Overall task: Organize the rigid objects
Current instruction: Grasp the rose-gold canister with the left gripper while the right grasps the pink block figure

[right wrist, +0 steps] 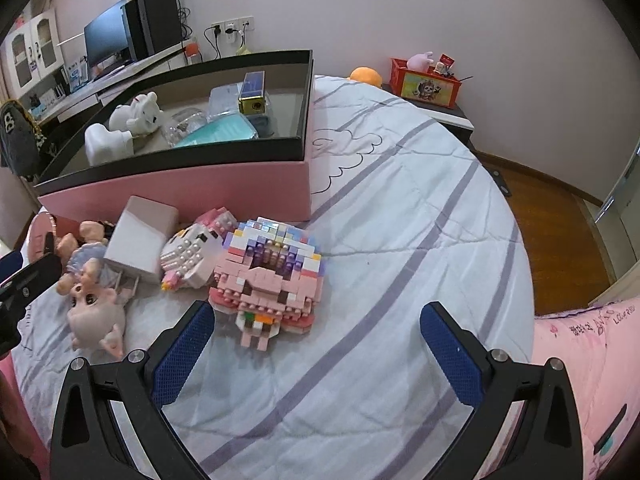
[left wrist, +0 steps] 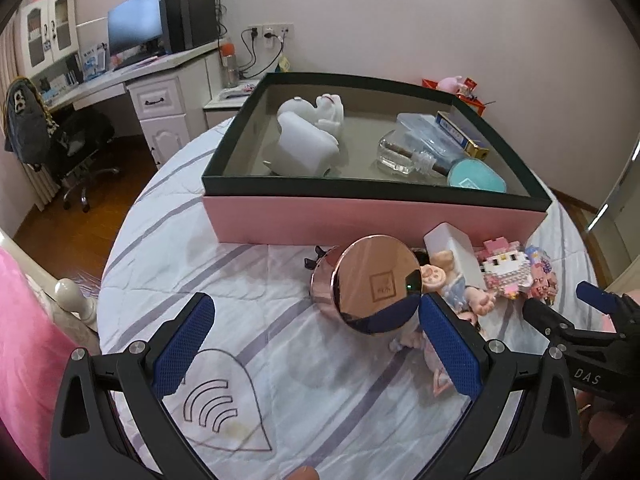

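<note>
Striped bed sheet (right wrist: 400, 208), pink box (left wrist: 376, 216) as my landmark.
Both my left tongs (left wrist: 316, 336) and right tongs (right wrist: 316, 344) gape wide, empty; rose-gold round case (left wrist: 372, 280) lies before the box.

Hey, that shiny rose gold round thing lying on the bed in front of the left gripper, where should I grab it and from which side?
Grip the rose gold round container across its curved side wall, just behind the flat mirrored lid. It lies tipped on its side, lid facing the open left gripper, so the face offers no hold. Come from above, probably; dolls crowd its right side.
</note>
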Demonstrator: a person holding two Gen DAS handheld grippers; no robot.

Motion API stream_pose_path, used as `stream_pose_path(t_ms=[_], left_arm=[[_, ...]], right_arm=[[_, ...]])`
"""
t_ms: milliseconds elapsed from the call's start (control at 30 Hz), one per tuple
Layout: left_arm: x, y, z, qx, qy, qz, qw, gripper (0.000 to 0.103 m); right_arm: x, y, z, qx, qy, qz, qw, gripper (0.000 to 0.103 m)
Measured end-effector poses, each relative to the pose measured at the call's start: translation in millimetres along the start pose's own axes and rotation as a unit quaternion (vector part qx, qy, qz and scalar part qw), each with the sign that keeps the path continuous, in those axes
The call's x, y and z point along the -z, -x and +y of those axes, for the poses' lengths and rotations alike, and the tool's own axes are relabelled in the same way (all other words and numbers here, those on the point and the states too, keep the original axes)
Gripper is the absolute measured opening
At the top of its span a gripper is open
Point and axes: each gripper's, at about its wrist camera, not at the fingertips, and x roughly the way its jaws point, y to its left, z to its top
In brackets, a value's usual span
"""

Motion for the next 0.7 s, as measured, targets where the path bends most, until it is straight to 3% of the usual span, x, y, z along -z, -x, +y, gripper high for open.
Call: stream_pose_path(t_ms=[300,367,400,433,533,700], left_arm=[[-12,-24,5,-0.014,0.0,0.002,0.9999,0.1],[-11,-31,6,0.0,0.003,0.012,0.9999,0.086],[-10,-34,6,0.007,0.006,0.019,0.9998,0.071],[-9,-37,7,0.011,0.005,0.025,0.9996,0.059],[-6,-36,11,0.017,0.004,0.024,0.9995,0.047],[-3,-31,21,0.03,0.014,0.022,0.9992,0.047]], right_arm=[[-12,-15,4,-0.014,0.018,-0.001,1.0,0.102],[-10,-15,3,-0.021,0.02,-0.001,1.0,0.095],[-9,-14,4,-0.025,0.024,-0.004,0.999,0.092],[-9,-13,3,-0.028,0.027,-0.007,0.999,0.083],[-9,-9,1,-0.036,0.023,-0.01,0.999,0.065],[-8,-5,-8,-0.052,0.009,-0.014,0.999,0.055]])
